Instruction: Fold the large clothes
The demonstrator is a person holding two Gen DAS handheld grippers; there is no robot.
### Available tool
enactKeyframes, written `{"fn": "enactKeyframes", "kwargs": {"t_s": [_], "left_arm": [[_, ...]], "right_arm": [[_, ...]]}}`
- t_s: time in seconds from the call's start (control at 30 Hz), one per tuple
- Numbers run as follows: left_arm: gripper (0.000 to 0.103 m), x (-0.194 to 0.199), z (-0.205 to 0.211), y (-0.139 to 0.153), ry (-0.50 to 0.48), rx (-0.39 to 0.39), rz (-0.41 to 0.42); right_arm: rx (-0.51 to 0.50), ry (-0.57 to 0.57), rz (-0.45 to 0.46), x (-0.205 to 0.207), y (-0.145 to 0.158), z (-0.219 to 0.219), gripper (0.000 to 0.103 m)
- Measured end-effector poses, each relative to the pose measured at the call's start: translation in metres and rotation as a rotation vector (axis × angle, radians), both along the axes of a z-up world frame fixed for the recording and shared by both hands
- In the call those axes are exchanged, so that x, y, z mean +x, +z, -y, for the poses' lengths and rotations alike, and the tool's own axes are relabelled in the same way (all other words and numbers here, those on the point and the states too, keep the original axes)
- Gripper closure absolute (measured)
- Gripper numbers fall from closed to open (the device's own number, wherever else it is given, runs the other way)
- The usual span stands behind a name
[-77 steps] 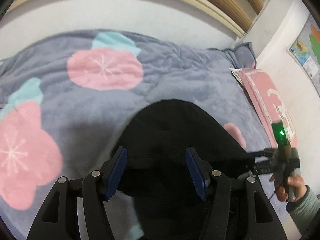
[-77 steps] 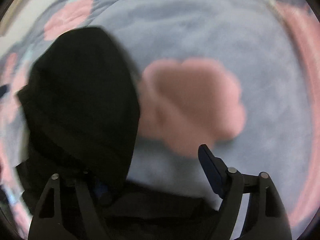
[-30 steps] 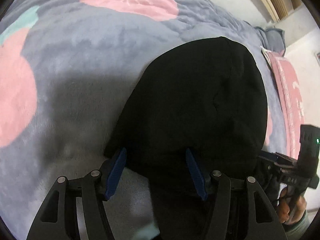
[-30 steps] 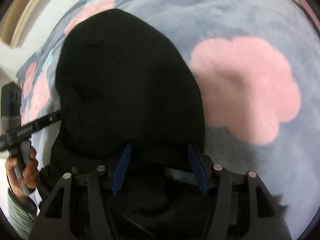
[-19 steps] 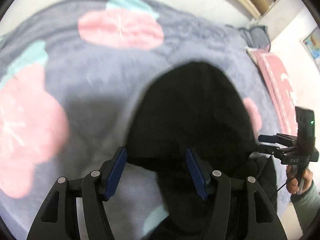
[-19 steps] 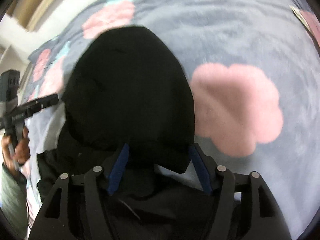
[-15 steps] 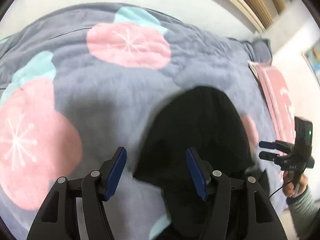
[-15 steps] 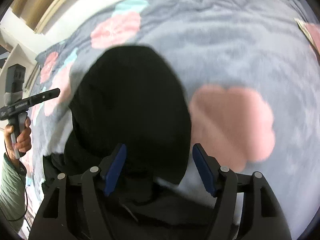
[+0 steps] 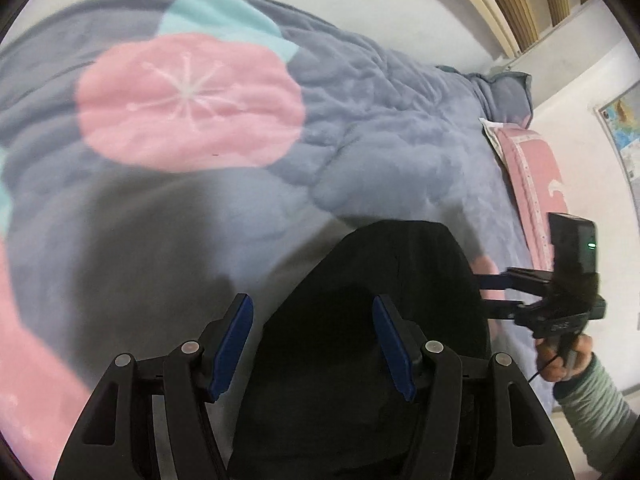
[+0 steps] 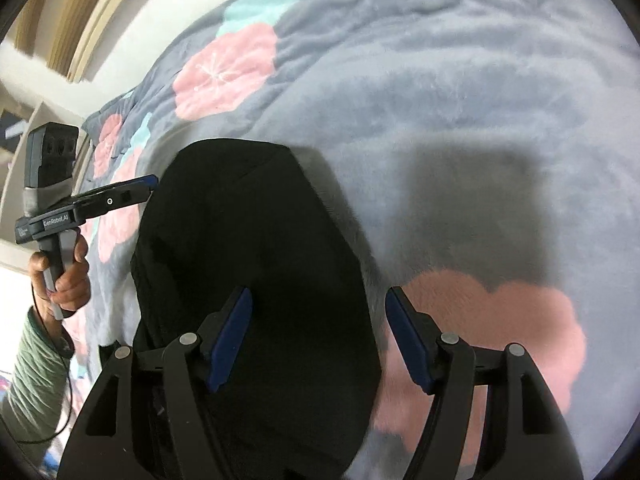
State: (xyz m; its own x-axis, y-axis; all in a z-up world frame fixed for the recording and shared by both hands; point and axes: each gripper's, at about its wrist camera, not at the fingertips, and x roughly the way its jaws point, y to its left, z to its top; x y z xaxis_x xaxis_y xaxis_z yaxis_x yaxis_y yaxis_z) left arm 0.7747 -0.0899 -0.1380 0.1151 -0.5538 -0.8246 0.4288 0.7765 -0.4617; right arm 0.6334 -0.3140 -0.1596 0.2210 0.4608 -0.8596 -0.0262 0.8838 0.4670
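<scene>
The left gripper (image 9: 312, 346) is hovering with its jaws apart and empty over the black garment (image 9: 384, 288); the garment is lying on the grey flowered blanket (image 9: 380, 128); the right gripper (image 10: 318, 338), having just been opening, is gaping above the cloth's right edge.

black left tool (image 9: 314, 346) and right tool (image 10: 318, 338), blue pads, silver screws; ribbed green sleeve (image 10: 32, 364).

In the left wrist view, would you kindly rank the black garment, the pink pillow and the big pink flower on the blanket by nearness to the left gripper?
From the left gripper:
1. Black garment, right under the fingers.
2. Big pink flower, farther up the blanket, to the left.
3. Pink pillow, at the far right edge by the wall.
</scene>
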Motion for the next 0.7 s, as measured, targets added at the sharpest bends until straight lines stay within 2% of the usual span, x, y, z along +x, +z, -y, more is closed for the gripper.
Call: {"fn": "enactKeyframes", "kwargs": {"t_s": [0.07,0.17,0.2,0.23,0.27,0.33,0.47,0.6,0.7], "left_arm": [[0.04,0.008,0.009,-0.012,-0.04,-0.03,-0.052],[0.04,0.009,0.019,-0.027,-0.066,0.002,-0.078],[0.046,0.006,0.02,-0.029,-0.075,0.0,-0.075],[0.059,0.002,0.021,-0.027,-0.085,-0.01,-0.062],[0.064,-0.006,0.02,-0.022,-0.103,-0.028,-0.043],[0.073,-0.019,0.017,-0.01,-0.133,-0.046,-0.011],[0.073,-0.053,0.004,0.03,-0.175,-0.075,0.071],[0.073,-0.097,-0.016,0.079,-0.2,-0.123,0.158],[0.073,-0.14,-0.032,0.114,-0.223,-0.143,0.21]], "right_arm": [[0.049,-0.008,-0.044,0.007,-0.014,0.005,0.03],[0.124,-0.029,-0.073,0.01,-0.034,0.003,0.028],[0.128,-0.033,-0.059,0.008,-0.035,0.001,0.033],[0.131,-0.03,-0.039,0.005,-0.033,-0.002,0.041],[0.144,-0.014,-0.018,0.002,-0.029,-0.007,0.056],[0.087,0.034,0.048,-0.008,-0.008,-0.017,0.065],[0.017,0.091,0.155,-0.032,0.038,-0.029,0.074],[-0.042,0.139,0.272,-0.072,0.098,-0.047,0.076],[-0.108,0.193,0.348,-0.118,0.142,-0.06,0.076]]}}
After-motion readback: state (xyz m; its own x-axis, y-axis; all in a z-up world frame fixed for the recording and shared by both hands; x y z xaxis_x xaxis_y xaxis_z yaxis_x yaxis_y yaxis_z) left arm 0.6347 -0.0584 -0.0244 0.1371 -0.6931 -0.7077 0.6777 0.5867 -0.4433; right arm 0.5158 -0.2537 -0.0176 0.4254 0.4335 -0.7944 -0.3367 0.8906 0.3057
